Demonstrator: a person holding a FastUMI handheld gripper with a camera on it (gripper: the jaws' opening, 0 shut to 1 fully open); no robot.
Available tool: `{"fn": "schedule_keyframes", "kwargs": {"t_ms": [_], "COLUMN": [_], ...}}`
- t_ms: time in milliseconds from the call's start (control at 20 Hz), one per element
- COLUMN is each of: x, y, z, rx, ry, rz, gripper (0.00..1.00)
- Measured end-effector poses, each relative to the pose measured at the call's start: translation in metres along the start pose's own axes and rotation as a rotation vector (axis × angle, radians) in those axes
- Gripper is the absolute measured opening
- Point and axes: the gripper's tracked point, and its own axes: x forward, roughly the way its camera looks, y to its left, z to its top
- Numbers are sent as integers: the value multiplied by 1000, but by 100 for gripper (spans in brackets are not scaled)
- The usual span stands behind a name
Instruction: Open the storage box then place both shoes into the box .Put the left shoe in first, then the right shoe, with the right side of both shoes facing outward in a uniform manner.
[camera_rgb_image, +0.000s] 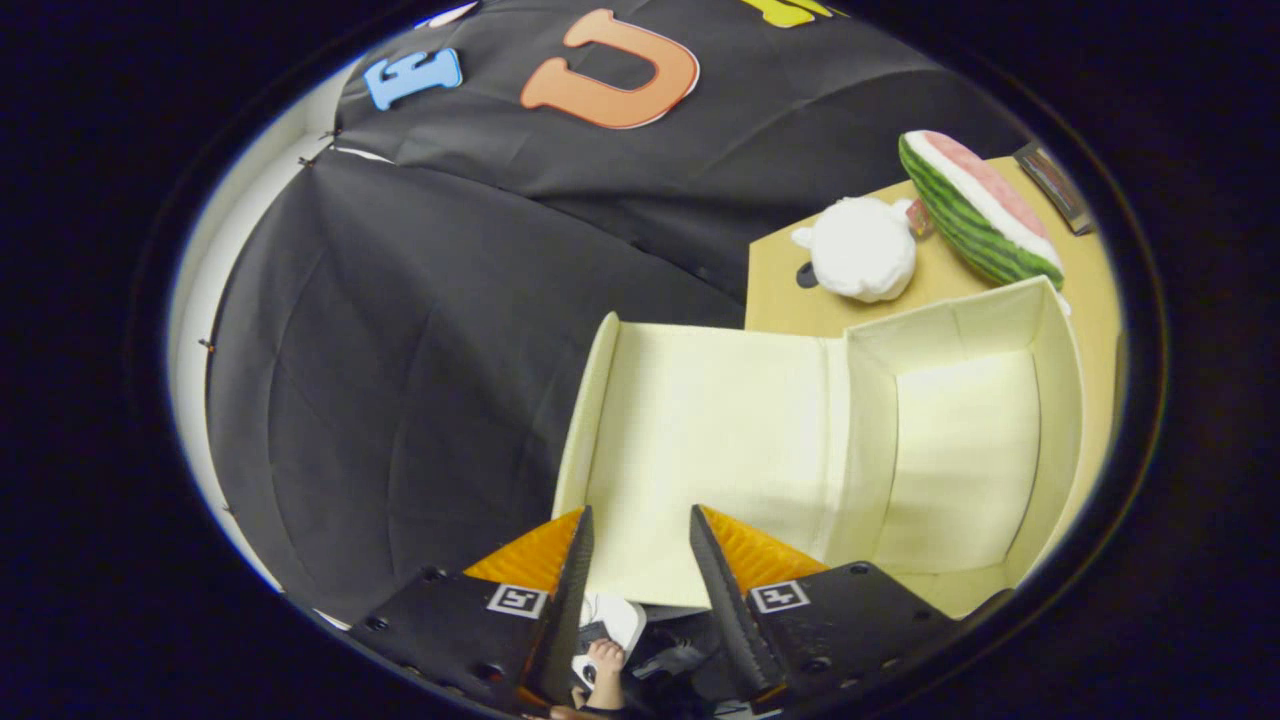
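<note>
The tool (640, 545) stands moderately open with nothing between its fingers; the box's flap lies just beyond them, and I cannot tell whether they touch it. Just ahead, the storage box (1060, 400) lies open on the counter (780, 280), its lid flap (720, 440) folded out to the left and its inside bare. So opening looks done, and the next move calls for fetching the left shoe. Beneath the tool shows a white shoe (615, 620), with a hand (605, 670) beside it. Farther off sit a white plush toy (862, 248) and a watermelon-slice toy (975, 210).
</note>
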Motion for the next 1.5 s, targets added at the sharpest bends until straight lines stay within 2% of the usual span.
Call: {"fn": "schedule_keyframes", "kwargs": {"t_ms": [150,250,350,500,650,950,1200,1500], "x": [-14,-32,-48,-81,-110,-172,-220,-256], "y": [-5,-19,-31,-70,-107,-194,-276,-361], "z": [-9,-11,-9,4,13,32,42,9], "rx": [-44,-86,-117,-178,-210,-187,-121,-99], "ry": [6,-6,-23,-70,-90,-116,-112,-32], "rz": [18,-18,-49,-164,-233,-346,-454,-588], "gripper": [80,95,95,95,96,96,96,96]}}
